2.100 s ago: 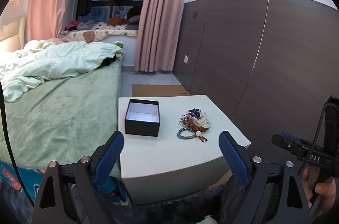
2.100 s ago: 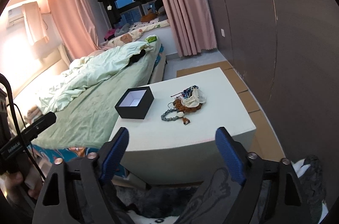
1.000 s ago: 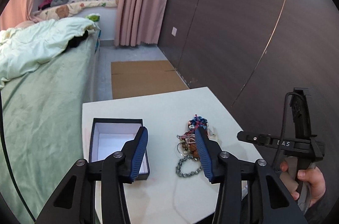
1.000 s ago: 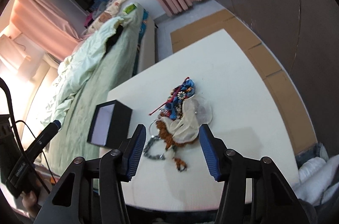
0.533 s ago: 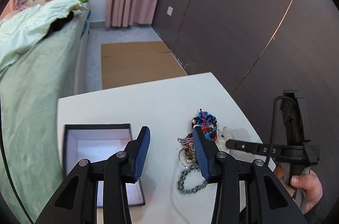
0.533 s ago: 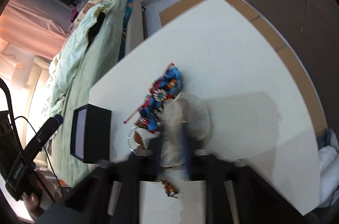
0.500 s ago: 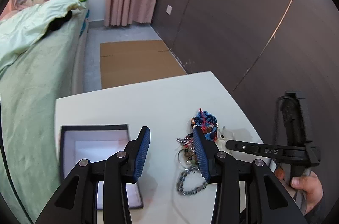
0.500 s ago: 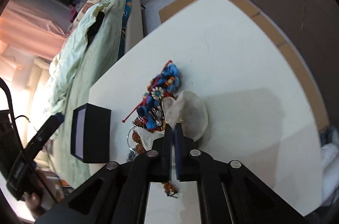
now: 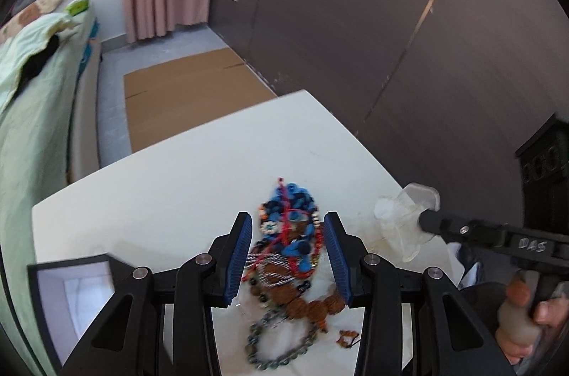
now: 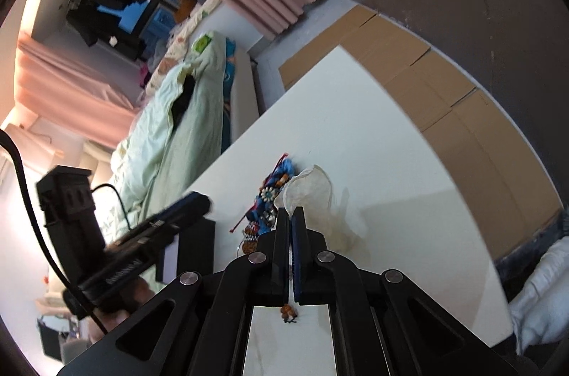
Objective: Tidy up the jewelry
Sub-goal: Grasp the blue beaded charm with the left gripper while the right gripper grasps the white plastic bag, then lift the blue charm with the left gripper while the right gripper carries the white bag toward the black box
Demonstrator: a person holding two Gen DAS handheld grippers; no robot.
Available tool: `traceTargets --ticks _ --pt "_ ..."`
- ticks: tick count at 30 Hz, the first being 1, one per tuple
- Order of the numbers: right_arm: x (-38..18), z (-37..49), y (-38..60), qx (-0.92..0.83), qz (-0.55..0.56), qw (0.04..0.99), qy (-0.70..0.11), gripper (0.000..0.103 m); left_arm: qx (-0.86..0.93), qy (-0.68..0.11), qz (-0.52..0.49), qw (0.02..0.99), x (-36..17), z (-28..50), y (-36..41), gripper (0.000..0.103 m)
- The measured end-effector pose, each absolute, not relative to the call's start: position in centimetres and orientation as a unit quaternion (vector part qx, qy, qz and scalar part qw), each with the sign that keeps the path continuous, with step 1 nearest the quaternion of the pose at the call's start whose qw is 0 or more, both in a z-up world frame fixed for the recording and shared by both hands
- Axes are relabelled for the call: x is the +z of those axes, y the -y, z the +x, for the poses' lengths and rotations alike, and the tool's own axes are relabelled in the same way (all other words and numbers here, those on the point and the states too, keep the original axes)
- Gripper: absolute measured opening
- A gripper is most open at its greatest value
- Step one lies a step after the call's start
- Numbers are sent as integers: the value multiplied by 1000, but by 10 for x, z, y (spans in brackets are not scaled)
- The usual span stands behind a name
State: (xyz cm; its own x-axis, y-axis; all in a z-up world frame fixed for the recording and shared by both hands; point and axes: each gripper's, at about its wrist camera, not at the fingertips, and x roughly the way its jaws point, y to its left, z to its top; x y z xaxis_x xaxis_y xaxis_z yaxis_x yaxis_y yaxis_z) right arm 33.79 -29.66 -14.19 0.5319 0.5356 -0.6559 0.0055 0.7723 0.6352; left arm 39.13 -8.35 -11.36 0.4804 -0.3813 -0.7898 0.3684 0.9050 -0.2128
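White surface (image 9: 185,170) fills the lower centre of the left wrist view and carries a tangled jewelry pile (image 9: 288,244) of blue, red and brown beaded pieces. The left gripper (image 9: 288,251) has its blue-padded fingers apart, one on each side of the pile, gripping nothing. A grey bead bracelet (image 9: 277,347) lies at the bottom centre of that frame, below the pile. A black box (image 9: 71,290) with a pale lining sits open at the lower left, beside the pile and apart from it.

At the right of the same view, the right gripper (image 9: 423,218) has its tips closed on a translucent pouch (image 9: 402,223), raised beside the pile. In the right wrist view the right gripper (image 10: 291,216) shows its fingers pressed together on the pouch (image 10: 313,194) at frame centre, with the jewelry pile (image 10: 266,202) just left of it. Brown cardboard (image 9: 185,98) lies on the floor beyond the surface, and a green bed (image 9: 32,113) occupies the left edge.
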Motion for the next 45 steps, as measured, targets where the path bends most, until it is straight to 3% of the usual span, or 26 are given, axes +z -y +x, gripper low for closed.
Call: traceTargets --ticks 14,16,17,37,45 --pt "-128 328 316 139 329 830 -429 3 -228 -478 84 844 -144 401 136 43" --pt "-127 329 313 143 329 829 -429 2 -229 -483 91 840 -148 404 139 13" --pt "-125 329 311 146 329 828 -429 3 -227 -489 91 837 -150 405 139 9" --pt "-111 319 281 186 306 844 -400 3 -253 -429 -44 866 -80 387 80 8" --pt "-108 319 265 195 296 848 -394 3 -206 -455 -23 866 -101 379 64 8"
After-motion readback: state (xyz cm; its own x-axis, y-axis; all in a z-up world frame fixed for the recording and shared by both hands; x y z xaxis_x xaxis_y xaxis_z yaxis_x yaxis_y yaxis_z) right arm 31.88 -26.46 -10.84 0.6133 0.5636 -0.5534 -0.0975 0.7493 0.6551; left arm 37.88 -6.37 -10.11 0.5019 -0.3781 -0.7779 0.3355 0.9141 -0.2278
